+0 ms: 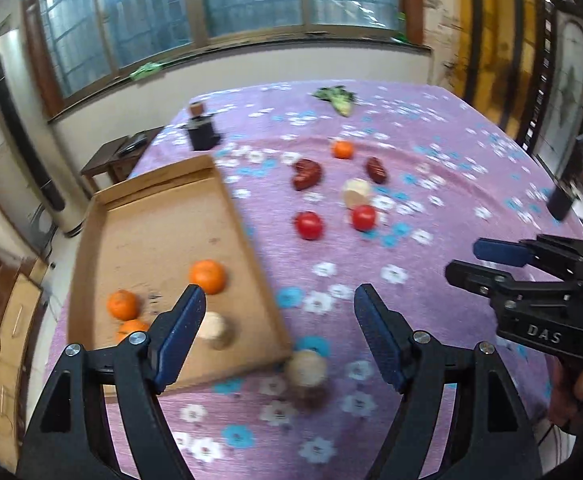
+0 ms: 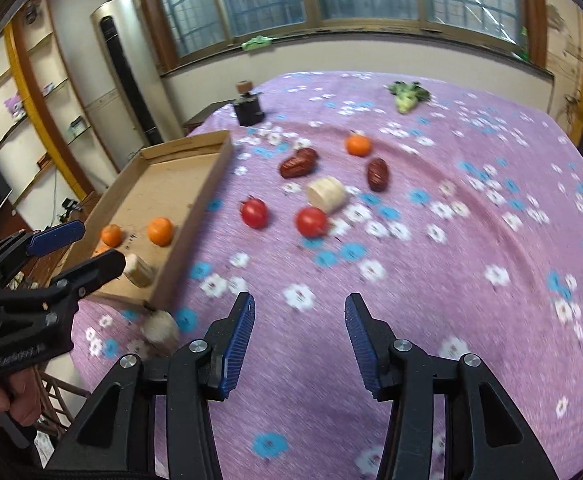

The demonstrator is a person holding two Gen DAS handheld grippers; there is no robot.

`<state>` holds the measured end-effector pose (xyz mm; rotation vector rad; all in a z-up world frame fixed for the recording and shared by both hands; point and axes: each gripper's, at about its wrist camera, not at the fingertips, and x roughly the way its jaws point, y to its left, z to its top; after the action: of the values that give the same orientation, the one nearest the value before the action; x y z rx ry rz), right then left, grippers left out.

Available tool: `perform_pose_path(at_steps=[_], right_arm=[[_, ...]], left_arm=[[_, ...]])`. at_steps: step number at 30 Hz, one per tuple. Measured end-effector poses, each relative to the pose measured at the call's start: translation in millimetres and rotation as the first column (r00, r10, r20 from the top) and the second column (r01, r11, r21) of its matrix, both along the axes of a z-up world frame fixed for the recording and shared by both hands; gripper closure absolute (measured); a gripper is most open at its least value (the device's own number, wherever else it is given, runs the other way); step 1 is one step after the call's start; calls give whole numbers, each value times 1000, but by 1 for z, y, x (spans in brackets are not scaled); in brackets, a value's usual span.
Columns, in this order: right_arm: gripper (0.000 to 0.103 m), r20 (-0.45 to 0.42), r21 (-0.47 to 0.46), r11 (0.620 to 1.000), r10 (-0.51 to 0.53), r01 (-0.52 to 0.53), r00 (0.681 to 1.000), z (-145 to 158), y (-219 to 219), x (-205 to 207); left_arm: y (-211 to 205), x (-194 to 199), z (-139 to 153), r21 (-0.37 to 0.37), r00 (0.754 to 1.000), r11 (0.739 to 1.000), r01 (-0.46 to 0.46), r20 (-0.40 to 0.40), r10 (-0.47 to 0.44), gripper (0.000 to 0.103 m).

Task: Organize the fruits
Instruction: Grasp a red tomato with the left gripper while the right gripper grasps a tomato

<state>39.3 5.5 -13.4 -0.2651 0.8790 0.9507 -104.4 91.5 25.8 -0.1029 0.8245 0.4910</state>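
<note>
Purple flowered cloth (image 2: pixel 471 240) covers the table beneath a row of windows. Both grippers are held above it with nothing between their jaws: the left gripper (image 1: pixel 279 312) is spread wide, the right gripper (image 2: pixel 299 320) is parted less widely, and both are released.

Just ahead and to the left of the left gripper, a cardboard tray (image 1: pixel 247 216) is seen holding three oranges (image 1: pixel 207 277) and a pale cut piece (image 1: pixel 213 326). A second pale piece (image 1: pixel 305 368) lies on the cloth right below that gripper's jaws, touching the tray's near corner.

Farther ahead of both grippers, two tomatoes (image 2: pixel 311 221), two dark red fruits (image 2: pixel 298 163), another pale chunk (image 2: pixel 326 194) and one orange (image 2: pixel 358 145) are left loose.

The tomatoes are judged smooth, round and easily bruised, so a light squeeze across the widest part is called for. The oranges are judged firmer and less slippery. All seem light and likely to roll if nudged.
</note>
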Motion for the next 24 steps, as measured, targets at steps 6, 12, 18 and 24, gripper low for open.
perform_pose_path(at_steps=[6,12,18,24], right_arm=[[54,-2,13,999,-37,37,999,0,-24,5],[54,-9,25,998,-53,53,999,-1,-35,10],[54,-19,22,999,-36,37,999,-9,-22,21],[55,-31,-2,1000,-9,9,999,-24,25,55]], left_arm=[[-23,8,-2,3,999,999,47,-23,-47,26],[-29,12,-4,-5,998,998,61,-34,-61,26],[-13,22,-12,-118,997,990,82,-5,-83,26],[24,48,-17,-139,999,990,27,-21,-30,26]])
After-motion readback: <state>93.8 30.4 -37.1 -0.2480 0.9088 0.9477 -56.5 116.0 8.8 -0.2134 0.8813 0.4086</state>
